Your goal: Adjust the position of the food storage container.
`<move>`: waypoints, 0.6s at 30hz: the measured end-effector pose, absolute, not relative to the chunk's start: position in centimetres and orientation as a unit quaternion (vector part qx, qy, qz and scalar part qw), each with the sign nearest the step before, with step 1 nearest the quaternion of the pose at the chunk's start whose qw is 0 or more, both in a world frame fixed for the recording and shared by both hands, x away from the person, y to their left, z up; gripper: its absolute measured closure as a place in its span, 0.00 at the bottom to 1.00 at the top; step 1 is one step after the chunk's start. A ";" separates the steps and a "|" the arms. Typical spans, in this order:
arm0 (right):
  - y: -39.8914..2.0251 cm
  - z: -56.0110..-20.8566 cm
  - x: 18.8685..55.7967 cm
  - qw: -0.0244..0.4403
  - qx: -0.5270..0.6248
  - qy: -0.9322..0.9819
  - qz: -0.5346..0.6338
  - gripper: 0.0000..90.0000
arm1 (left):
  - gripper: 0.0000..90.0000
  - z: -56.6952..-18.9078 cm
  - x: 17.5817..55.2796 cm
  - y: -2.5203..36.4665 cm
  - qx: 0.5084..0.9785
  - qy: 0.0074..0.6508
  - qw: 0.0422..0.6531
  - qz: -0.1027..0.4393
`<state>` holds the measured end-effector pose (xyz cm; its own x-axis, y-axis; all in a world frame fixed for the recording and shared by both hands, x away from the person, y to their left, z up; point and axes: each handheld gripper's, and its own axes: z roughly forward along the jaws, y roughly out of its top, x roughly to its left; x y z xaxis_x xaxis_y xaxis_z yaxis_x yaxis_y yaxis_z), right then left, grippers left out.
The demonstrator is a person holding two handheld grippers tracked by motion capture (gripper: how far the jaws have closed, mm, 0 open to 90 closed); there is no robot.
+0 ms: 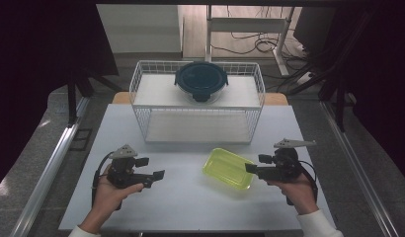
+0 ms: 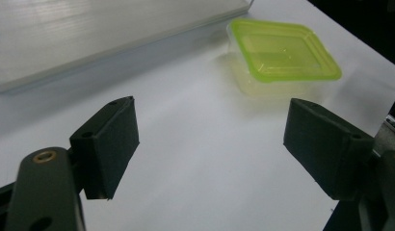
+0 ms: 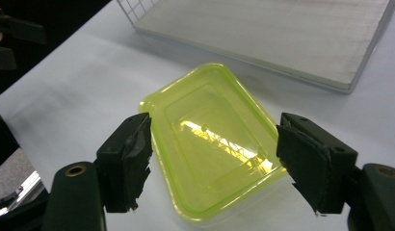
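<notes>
I'm lining up my right claw, jaws wide and empty, on the green container at centre frame; next, close on its near end. Left claw gapes empty.

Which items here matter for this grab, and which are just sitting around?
In play: green container; right hand-held gripper, open, jaws either side of its near end; left hand-held gripper, open, apart from it.
Lying about: wire shelf rack; dark-lidded round container on top.

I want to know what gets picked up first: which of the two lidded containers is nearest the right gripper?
The yellow-green rectangular plastic container on the table, right before the right gripper; the round dark-blue-lidded container sits on the wire rack.
</notes>
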<state>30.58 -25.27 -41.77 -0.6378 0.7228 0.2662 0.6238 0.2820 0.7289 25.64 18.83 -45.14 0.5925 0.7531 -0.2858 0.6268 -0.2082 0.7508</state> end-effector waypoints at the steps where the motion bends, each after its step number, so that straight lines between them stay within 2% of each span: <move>1: -25.2 -41.8 30.8 0.058 0.422 0.800 0.423 0.34 | 0.22 -45.4 25.7 18.8 0.776 0.447 0.439 0.070; 7: -24.3 -42.2 31.9 0.085 0.419 0.813 0.396 0.45 | 0.22 -46.2 25.6 18.5 0.789 0.447 0.414 0.075; 13: -23.2 -42.5 33.4 0.098 0.416 0.828 0.363 0.65 | 0.22 -46.1 25.4 18.3 0.791 0.443 0.415 0.072; 18: -21.7 -42.6 35.1 0.095 0.403 0.845 0.338 0.72 | 0.22 -46.2 25.4 18.0 0.792 0.441 0.416 0.070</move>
<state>35.10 -21.66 -42.59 -0.6576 0.7450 0.1120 0.6171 0.4474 0.6472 25.44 18.03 -46.15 0.6022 0.7561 -0.2565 0.6401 -0.2652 0.7211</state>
